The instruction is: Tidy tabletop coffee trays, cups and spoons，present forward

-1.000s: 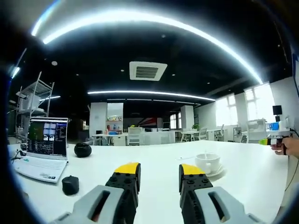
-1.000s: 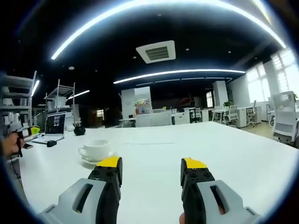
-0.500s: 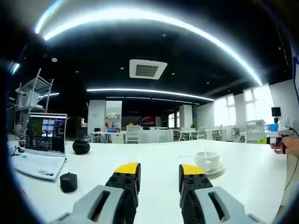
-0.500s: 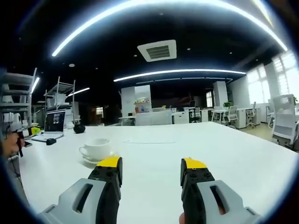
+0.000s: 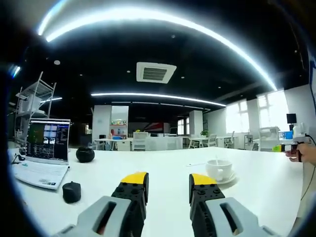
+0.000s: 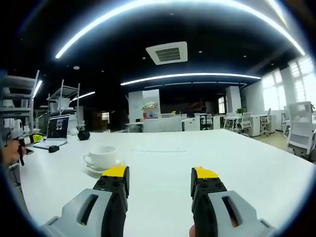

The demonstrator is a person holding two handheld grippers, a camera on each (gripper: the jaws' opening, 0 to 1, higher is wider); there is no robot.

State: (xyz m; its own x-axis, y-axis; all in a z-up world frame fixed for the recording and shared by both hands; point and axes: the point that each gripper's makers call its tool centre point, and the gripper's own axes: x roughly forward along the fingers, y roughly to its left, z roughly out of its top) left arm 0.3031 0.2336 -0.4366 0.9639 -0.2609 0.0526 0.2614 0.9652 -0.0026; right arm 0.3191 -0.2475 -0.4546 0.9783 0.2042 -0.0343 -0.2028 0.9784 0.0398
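Cup: white coffee cup (image 5: 218,169) stands upright on a white saucer (image 5: 226,180) on the white table (image 5: 163,173); in the left gripper view it sits ahead and to the right of the jaws, in the right gripper view ahead and to the left (image 6: 102,157), handle turned left there.
Spoon: a thin handle seems to rise from the cup in the left gripper view; too small to be sure.
Left gripper: left gripper (image 5: 168,181) hovers low over the table, its yellow-tipped black jaws spread apart with nothing between them, the cup just beyond its right jaw.
Right gripper: right gripper (image 6: 160,176) likewise hovers over bare tabletop, jaws parted and empty; the cup lies off its left jaw. It also appears at the right edge of the left gripper view, held in a hand (image 5: 307,153).
Laptop: open laptop (image 5: 43,154) with a lit screen at the left of the table.
Mouse: black mouse (image 5: 71,191) near the laptop's front.
Dark round object: sits on the table behind the laptop (image 5: 85,154).
Room: office desks and chairs behind, ceiling vent (image 5: 155,72) overhead.
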